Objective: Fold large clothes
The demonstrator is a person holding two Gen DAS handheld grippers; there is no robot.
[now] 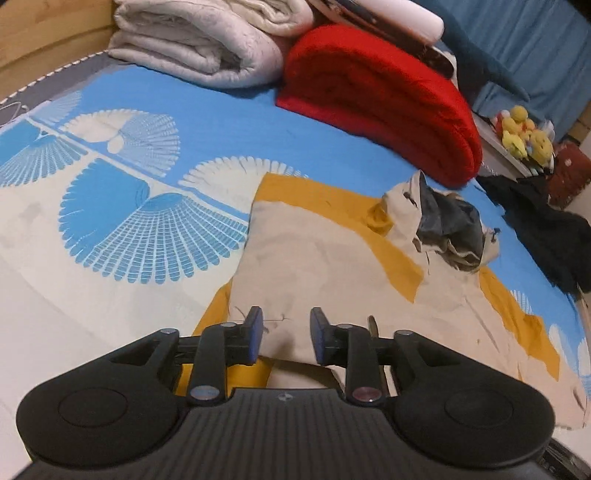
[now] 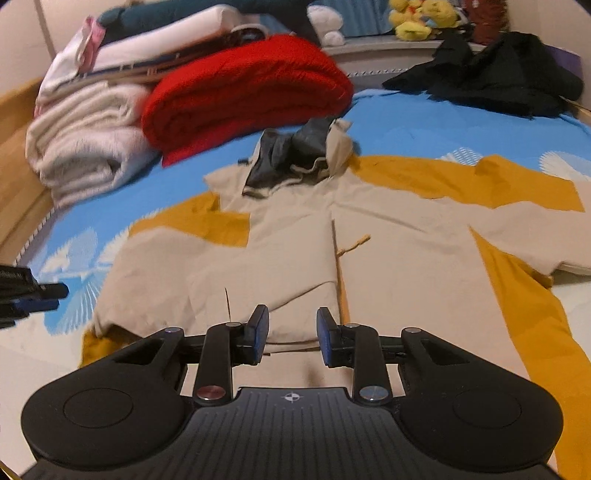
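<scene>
Both grippers are sitting wide open over the bottom hem of the jacket, nothing pinched in either one. The left gripper (image 1: 286, 334) has its blue pads spread apart with beige cloth showing in the gap between them, and the right gripper (image 2: 291, 334) looks the same, fingers apart right above the hem next to the zipper line. Can't tell whether the pads actually touch the fabric or just hover over it.

The jacket (image 2: 295, 236) is a beige and mustard-yellow hooded thing, spread flat and front-side up on the blue patterned bedsheet (image 1: 147, 110). It starts right under the fingers and runs away from them. From the right gripper, the zipper goes straight ahead and slightly right, with a small drawstring (image 2: 354, 245) lying loose beside it. One sleeve stretches off to the right, mostly yellow, and the other is folded in on the left side. Off the left edge of the right wrist view you can just catch the tips of the other gripper.

Further ahead is the hood (image 2: 299, 155), crumpled up with its dark grey lining showing.

Past the hood there's a rolled red blanket (image 2: 243, 92), and left of that a folded white quilt (image 2: 85, 151) with more bedding stacked on it. Far right ahead: a heap of black clothing (image 2: 491, 77), and behind it some yellow plush toys (image 2: 421, 18) on a ledge.
</scene>
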